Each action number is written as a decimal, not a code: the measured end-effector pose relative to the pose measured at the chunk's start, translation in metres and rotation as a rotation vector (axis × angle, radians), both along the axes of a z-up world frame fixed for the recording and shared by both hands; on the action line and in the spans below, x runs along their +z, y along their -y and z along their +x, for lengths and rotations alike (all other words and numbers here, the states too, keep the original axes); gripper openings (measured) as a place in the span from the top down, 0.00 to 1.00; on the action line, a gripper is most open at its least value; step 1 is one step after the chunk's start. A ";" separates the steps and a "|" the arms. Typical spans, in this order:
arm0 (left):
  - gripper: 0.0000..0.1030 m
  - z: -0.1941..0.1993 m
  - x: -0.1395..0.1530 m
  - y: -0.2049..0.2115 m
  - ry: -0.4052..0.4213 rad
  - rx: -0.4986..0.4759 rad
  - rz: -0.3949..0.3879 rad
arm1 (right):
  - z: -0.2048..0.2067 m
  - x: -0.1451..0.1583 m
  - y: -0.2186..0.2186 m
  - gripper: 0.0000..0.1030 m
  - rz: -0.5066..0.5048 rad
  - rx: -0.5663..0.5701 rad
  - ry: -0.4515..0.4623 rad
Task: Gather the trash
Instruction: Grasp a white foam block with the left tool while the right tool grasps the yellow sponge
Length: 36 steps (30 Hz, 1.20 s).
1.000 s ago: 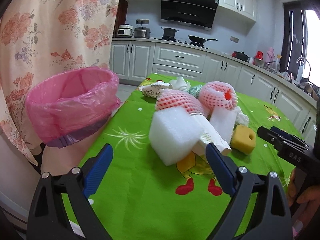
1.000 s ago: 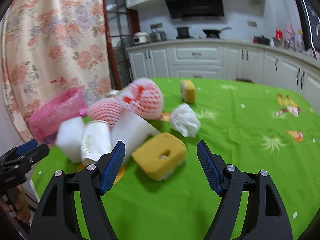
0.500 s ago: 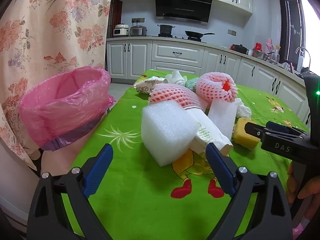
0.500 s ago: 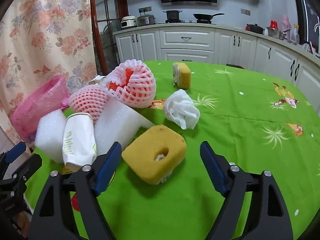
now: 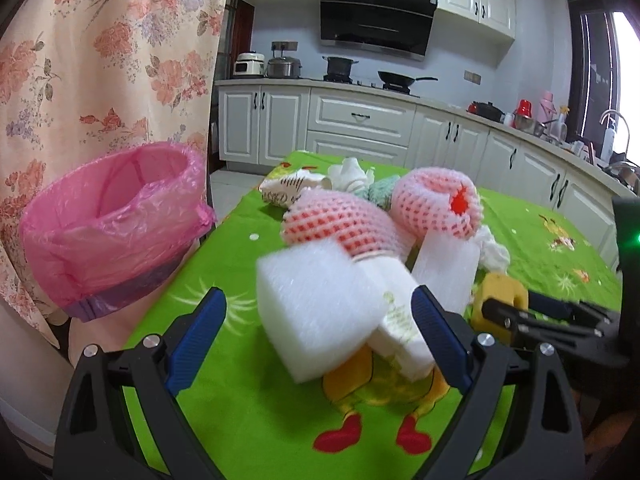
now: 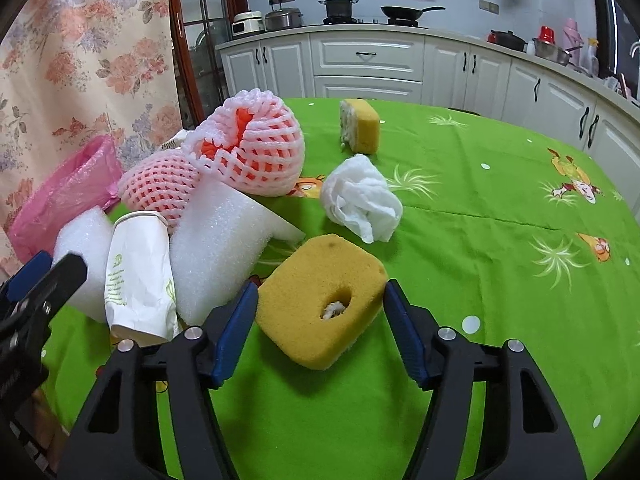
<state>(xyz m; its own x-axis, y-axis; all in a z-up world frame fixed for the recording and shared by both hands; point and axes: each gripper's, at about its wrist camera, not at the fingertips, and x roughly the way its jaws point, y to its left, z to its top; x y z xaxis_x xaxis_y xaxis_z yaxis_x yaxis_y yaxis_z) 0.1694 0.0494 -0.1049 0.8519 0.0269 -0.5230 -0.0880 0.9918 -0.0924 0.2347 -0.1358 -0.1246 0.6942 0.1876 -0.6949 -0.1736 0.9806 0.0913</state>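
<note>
The yellow sponge with a hole (image 6: 324,300) lies flat on the green tablecloth (image 6: 500,280), and the right gripper (image 6: 320,316) has it between its blue pads; the jaws have just been closing in, yet a sliver of cloth seems to show at each side of the sponge, so the pads look spread rather than pressing, though from this angle I would not swear to the left one. Just left of the sponge stands a white foam wedge (image 6: 216,248), and touching that a crumpled paper cup (image 6: 138,272) on its side, then a white foam block (image 5: 320,312) further left. The left gripper (image 5: 320,340) is wide apart around that block and the cup, its pads (image 5: 196,340) clear of both. Behind the wedge, as seen from the sponge, sit two pink foam fruit nets, the nearer one (image 6: 160,188) lower and the larger one (image 6: 248,152) with orange showing through its mesh. Beyond the sponge and a little right lies a wad of white tissue (image 6: 360,204), and well past that a second yellow sponge (image 6: 360,124) stands on edge. Far left of the sponge, off the table's edge, is the bin lined with a pink bag (image 5: 116,220), in front of a floral curtain (image 5: 100,60). White kitchen cabinets (image 6: 368,64) run along the back wall.
</note>
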 end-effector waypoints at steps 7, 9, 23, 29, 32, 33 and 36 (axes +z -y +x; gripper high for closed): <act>0.26 0.018 -0.007 0.000 -0.026 0.053 0.032 | 0.001 -0.001 0.006 0.41 0.022 -0.006 -0.013; 0.29 0.019 -0.012 -0.003 -0.036 0.058 0.039 | 0.003 -0.002 0.008 0.41 0.032 -0.011 -0.019; 0.39 -0.003 -0.013 -0.007 0.028 -0.012 0.057 | -0.001 -0.002 0.010 0.51 0.057 0.015 -0.017; 0.39 -0.021 -0.003 -0.006 0.069 -0.030 0.077 | -0.010 0.002 0.014 0.58 0.052 0.016 0.010; 0.39 -0.028 0.000 -0.003 0.079 -0.043 0.090 | -0.016 0.001 0.017 0.59 0.052 0.018 0.016; 0.39 -0.031 -0.001 -0.002 0.082 -0.045 0.096 | -0.017 0.001 0.019 0.59 0.058 0.016 0.016; 0.39 -0.033 -0.003 -0.002 0.075 -0.049 0.107 | -0.021 0.005 0.021 0.59 0.066 0.015 0.029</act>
<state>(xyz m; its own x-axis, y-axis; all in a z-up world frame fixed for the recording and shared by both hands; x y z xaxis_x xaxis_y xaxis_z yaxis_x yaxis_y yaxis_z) 0.1359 0.0509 -0.1083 0.8901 0.0362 -0.4543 -0.0356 0.9993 0.0100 0.2141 -0.1571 -0.1199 0.7108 0.2423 -0.6604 -0.1913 0.9700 0.1500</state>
